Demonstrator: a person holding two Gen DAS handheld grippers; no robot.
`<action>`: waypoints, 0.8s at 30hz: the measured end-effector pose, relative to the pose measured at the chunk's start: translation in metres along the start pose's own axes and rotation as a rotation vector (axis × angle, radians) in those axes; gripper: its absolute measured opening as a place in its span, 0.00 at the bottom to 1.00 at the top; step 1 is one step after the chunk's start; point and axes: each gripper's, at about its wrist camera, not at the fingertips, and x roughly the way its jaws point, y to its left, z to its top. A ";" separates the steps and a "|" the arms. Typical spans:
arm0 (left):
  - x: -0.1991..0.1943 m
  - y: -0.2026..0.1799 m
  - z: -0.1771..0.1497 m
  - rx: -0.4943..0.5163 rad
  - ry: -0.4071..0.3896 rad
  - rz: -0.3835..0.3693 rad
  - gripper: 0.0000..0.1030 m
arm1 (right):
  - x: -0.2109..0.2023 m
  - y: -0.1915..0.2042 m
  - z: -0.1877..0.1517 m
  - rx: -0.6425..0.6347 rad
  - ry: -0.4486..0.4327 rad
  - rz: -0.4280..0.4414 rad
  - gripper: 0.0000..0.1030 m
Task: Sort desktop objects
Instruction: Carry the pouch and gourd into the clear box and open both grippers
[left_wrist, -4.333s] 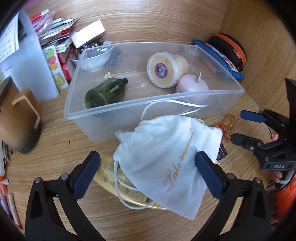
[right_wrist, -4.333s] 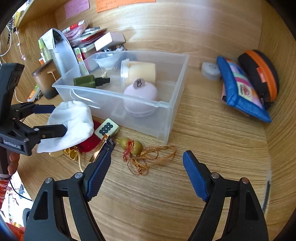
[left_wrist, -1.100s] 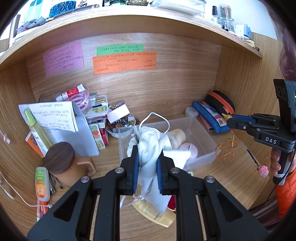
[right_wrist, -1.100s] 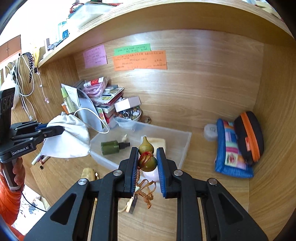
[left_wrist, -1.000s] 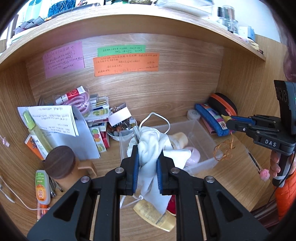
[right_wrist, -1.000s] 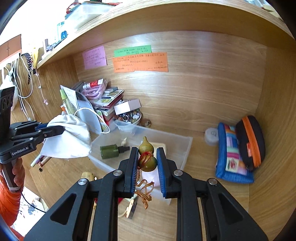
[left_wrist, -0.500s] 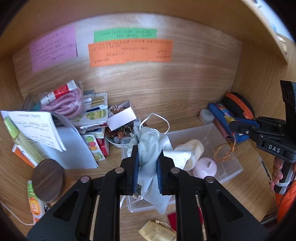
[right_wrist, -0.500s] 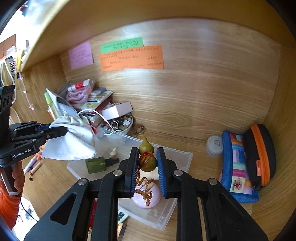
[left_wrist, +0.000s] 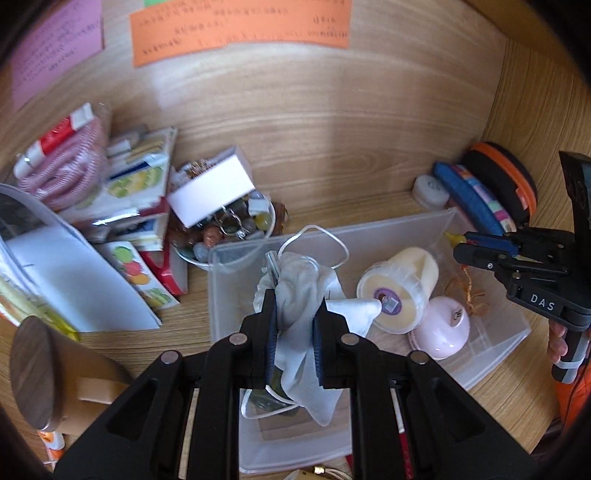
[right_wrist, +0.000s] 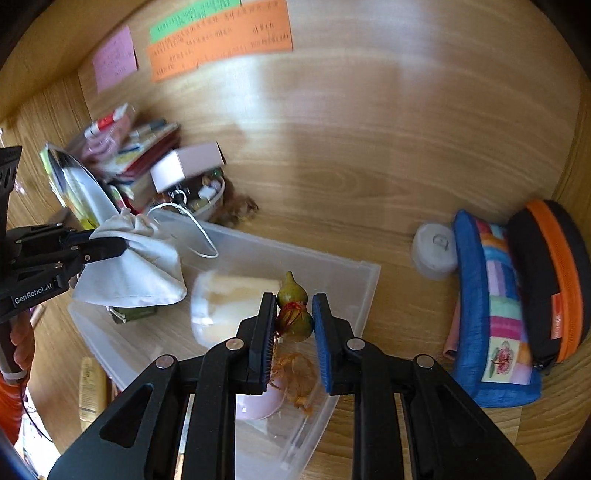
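Note:
My left gripper (left_wrist: 294, 312) is shut on a white drawstring pouch (left_wrist: 301, 295), which hangs over the left part of the clear plastic bin (left_wrist: 391, 226). In the right wrist view the same pouch (right_wrist: 136, 266) hangs from the left gripper (right_wrist: 122, 245) above the bin (right_wrist: 354, 269). My right gripper (right_wrist: 294, 319) is shut on a small green gourd charm (right_wrist: 293, 310) with red thread and an orange tassel (right_wrist: 295, 376), over the bin's right part. Inside the bin lie a cream jar (left_wrist: 399, 299) and a pink round case (left_wrist: 441, 328). A dark green bottle is mostly hidden under the pouch.
At the back left are stacked booklets (left_wrist: 136, 173), a white box (left_wrist: 210, 190) and a bowl of beads (left_wrist: 229, 229). A blue patterned pouch (right_wrist: 495, 314), a black-and-orange case (right_wrist: 550, 280) and a small white pot (right_wrist: 434, 251) stand to the right. A brown wooden-lidded mug (left_wrist: 48, 373) sits front left.
Both grippers have come forward and down over the bin, each keeping its hold. The pouch and the gourd charm now hang over the bin's inside, which looks larger and closer.

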 end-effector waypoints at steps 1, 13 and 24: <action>0.003 -0.001 0.000 0.003 0.006 0.000 0.16 | 0.002 -0.001 -0.001 -0.001 0.005 -0.002 0.18; 0.028 -0.014 -0.002 0.042 0.041 0.014 0.17 | 0.016 0.003 0.000 -0.058 0.028 -0.052 0.18; 0.048 -0.006 -0.004 0.017 0.089 0.033 0.44 | 0.023 0.008 0.006 -0.080 0.047 -0.053 0.18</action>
